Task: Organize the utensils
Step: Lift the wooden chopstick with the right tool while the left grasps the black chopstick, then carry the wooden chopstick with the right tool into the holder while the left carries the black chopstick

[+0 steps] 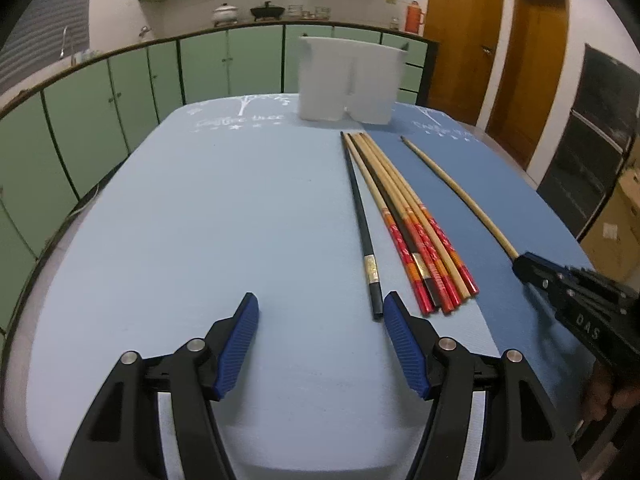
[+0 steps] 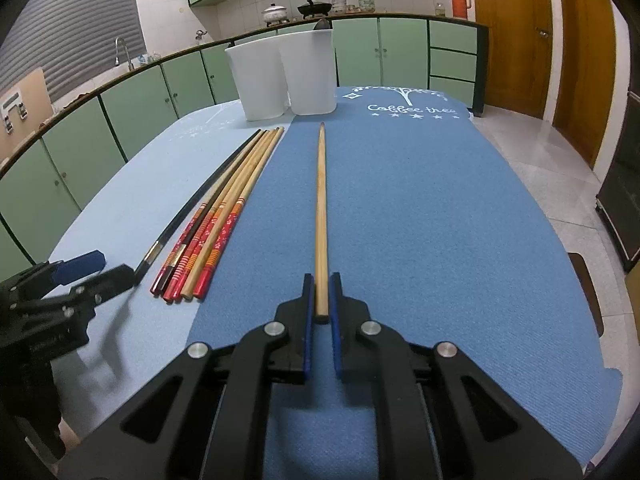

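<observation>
Right gripper [image 1: 524, 266] body cut off by left-wrist frame edge, its jaws unseen there, white holder [image 1: 349, 80] blurred w/ contents hidden, countertop items too small to ID.

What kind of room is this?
Most likely a home kitchen: green cabinets run under a long counter, pots sit on a stove, and a sink tap stands at the left.

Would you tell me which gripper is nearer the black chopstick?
Left. The left gripper has the black chopstick beside its right finger; the right gripper lies beyond the bundle.
</observation>
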A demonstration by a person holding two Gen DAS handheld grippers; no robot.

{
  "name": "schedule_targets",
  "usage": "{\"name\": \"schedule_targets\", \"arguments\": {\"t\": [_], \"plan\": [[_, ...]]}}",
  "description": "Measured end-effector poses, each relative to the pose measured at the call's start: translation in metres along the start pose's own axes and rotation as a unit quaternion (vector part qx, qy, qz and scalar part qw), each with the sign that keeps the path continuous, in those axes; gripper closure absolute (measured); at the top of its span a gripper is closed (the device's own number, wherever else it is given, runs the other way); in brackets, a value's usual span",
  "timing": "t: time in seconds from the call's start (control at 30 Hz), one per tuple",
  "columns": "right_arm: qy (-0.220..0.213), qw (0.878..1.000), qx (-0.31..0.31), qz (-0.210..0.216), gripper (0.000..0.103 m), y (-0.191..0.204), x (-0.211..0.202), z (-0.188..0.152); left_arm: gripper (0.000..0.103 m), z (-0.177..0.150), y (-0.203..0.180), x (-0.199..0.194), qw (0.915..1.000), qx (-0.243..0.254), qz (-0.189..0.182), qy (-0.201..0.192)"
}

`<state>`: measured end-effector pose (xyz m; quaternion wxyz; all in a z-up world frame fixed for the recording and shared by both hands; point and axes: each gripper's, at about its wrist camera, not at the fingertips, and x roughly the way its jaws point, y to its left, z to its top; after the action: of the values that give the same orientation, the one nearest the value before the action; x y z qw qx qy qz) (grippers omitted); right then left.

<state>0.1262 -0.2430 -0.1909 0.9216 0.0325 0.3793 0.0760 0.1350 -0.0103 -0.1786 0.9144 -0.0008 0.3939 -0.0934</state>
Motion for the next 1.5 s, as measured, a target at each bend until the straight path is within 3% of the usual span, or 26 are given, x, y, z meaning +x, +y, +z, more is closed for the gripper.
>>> {"name": "schedule_targets", "arguments": {"t": [0.17, 0.27, 0.33, 0.4, 0.47, 0.6, 0.77, 1.1, 1.27, 1.5], "plan": [[-0.002, 1.0, -0.006, -0.003, 0.093, 0.003, 0.0, -0.002, 0.041, 0.001, -0.01, 0.006, 1.0, 0.009, 0.002, -0.001], [-0.004, 1.0, -0.01, -0.003, 0.093, 0.004, 0.001, -0.002, 0.054, 0.001, -0.014, 0.008, 0.9998, 0.013, 0.011, -0.007], [-0.006, 1.0, -0.012, -0.004, 0.096, 0.004, 0.001, -0.002, 0.066, 0.001, -0.014, 0.008, 0.9998, 0.013, 0.009, -0.011], [-0.005, 1.0, -0.007, -0.001, 0.097, 0.003, 0.001, -0.002, 0.087, 0.0, -0.015, 0.008, 0.9998, 0.012, 0.003, -0.014], [-0.003, 1.0, -0.005, 0.003, 0.097, 0.002, 0.002, -0.001, 0.096, -0.001, -0.015, 0.009, 0.9998, 0.008, -0.005, -0.017], [-0.001, 1.0, -0.008, 0.003, 0.097, 0.0, -0.003, 0.004, 0.097, 0.002, -0.009, 0.008, 0.9996, -0.008, -0.023, -0.018], [-0.018, 1.0, -0.014, 0.009, 0.097, -0.004, -0.021, 0.022, 0.097, 0.015, -0.002, -0.008, 0.9994, -0.008, -0.01, -0.031], [-0.077, 0.996, -0.028, 0.024, 0.097, -0.014, -0.07, 0.084, 0.097, 0.082, 0.004, -0.068, 0.9946, 0.026, 0.0, -0.101], [-0.101, 0.994, -0.027, 0.037, 0.097, -0.019, -0.087, 0.123, 0.097, 0.117, 0.004, -0.089, 0.9898, 0.027, -0.019, -0.138], [-0.095, 0.992, -0.028, 0.072, 0.097, -0.023, -0.093, 0.184, 0.097, 0.166, 0.003, -0.101, 0.9832, 0.036, -0.035, -0.175]]}}
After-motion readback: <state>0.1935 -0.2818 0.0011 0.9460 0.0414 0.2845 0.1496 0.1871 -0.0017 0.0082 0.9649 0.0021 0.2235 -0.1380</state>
